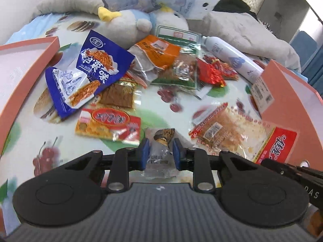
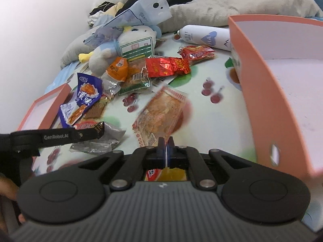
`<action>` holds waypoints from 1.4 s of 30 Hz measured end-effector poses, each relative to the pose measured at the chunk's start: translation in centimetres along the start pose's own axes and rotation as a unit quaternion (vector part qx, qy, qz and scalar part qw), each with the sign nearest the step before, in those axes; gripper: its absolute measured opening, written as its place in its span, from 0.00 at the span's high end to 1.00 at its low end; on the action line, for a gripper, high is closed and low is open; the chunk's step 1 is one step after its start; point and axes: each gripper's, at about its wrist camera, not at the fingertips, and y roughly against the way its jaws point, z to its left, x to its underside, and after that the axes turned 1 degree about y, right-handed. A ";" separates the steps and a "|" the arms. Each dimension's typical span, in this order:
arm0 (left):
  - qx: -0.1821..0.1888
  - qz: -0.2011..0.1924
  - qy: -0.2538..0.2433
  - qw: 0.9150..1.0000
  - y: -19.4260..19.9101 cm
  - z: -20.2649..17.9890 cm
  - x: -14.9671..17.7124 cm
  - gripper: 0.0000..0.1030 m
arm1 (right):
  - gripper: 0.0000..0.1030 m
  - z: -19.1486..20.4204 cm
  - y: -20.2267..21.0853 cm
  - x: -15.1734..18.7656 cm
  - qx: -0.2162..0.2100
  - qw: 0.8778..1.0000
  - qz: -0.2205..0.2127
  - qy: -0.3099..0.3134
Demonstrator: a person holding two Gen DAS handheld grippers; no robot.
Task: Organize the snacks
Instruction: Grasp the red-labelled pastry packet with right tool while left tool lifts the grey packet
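My left gripper (image 1: pixel 160 152) is shut on a small clear-wrapped snack (image 1: pixel 161 139) with a brown and gold piece inside; it is also in the right wrist view (image 2: pixel 101 137). My right gripper (image 2: pixel 166 148) is shut on the edge of an orange dried-snack packet (image 2: pixel 159 113), which appears in the left wrist view too (image 1: pixel 232 129). A salmon box (image 1: pixel 26 64) lies at the left and a second salmon box (image 2: pixel 266 84) at the right. Loose snacks lie on the fruit-print sheet: a blue packet (image 1: pixel 88 68), a red-yellow packet (image 1: pixel 109 124), red foil packets (image 2: pixel 167 66).
A white bottle (image 1: pixel 232 58) lies beside the right box. A plush toy (image 1: pixel 129 26), a pale paper bag (image 2: pixel 145 12) and grey bedding (image 2: pixel 232 2) crowd the far side. A wall stands at the left. A hand (image 2: pixel 8 187) holds the left gripper's handle.
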 end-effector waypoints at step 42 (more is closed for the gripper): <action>0.047 0.050 0.023 0.997 1.6 -1.7 2.8 0.31 | 0.25 0.6 2.5 4.1 -0.021 0.984 0.011 0.176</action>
